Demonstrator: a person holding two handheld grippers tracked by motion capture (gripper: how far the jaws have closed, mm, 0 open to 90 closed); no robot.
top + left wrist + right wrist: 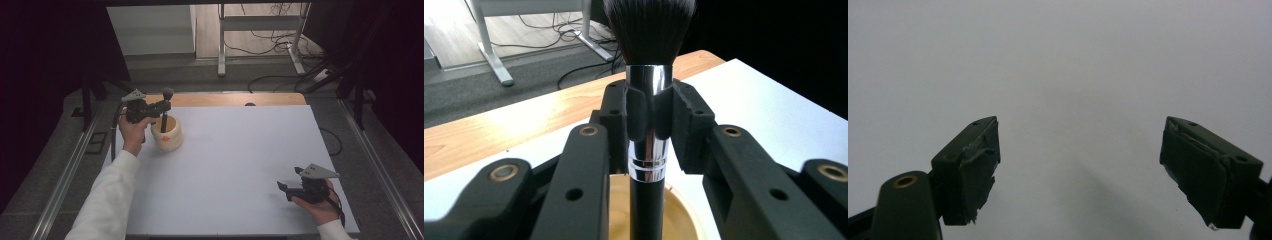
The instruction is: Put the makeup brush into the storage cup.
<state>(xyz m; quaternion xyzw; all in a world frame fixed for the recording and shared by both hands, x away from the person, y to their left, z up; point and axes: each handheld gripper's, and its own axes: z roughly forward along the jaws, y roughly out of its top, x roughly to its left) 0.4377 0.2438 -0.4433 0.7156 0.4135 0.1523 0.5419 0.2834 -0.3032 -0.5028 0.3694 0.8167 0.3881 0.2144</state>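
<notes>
A makeup brush (pixel 166 107) with a black handle, a chrome ferrule and dark bristles stands upright in a cream round holder (pixel 167 135) at the table's far left. My left gripper (pixel 161 106) is shut on the brush's chrome ferrule (pixel 648 125); both pads press its sides, and the handle runs down into the holder (pixel 684 220). My right gripper (pixel 283 188) rests low near the front right of the white table (pixel 240 160), jaws wide apart. Its two pads (pixel 973 165) have nothing between them over the bare white surface.
A wooden strip (pixel 225 99) runs along the table's far edge. Metal rails (pixel 65 175) flank the table left and right. Beyond it are a desk frame (pixel 260 25) and loose cables (pixel 280 45) on the floor.
</notes>
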